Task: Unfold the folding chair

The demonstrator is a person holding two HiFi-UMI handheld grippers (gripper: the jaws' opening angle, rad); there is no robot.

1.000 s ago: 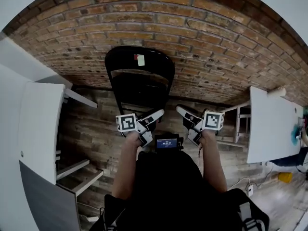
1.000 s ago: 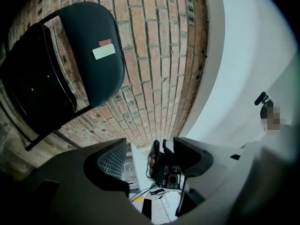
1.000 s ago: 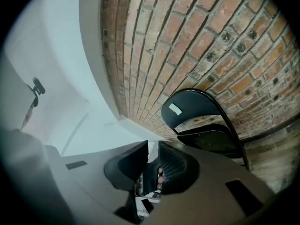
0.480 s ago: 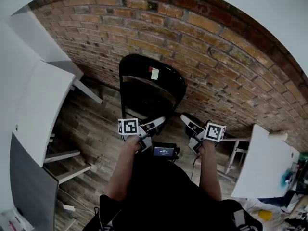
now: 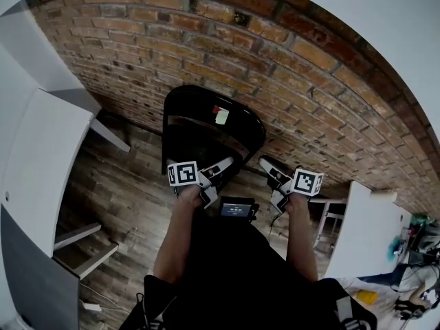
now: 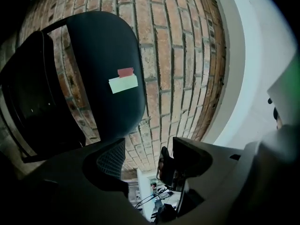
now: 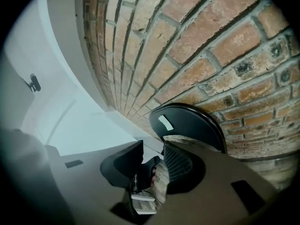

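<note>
A red brick wall [image 5: 309, 67] runs across the back of the room, with plain white wall [image 5: 392, 26] above it; the floor [image 5: 117, 191] is worn wooden planking; on the left stands a white counter [image 5: 41, 163] with white crossbars [image 5: 86, 234] under it; on the right, well apart from it, stands another white counter [image 5: 368, 225]; a white plug with its cable [image 5: 93, 306] lies on the planks near the left one; something yellow [image 5: 366, 296] lies by the right one, too small to name.
</note>
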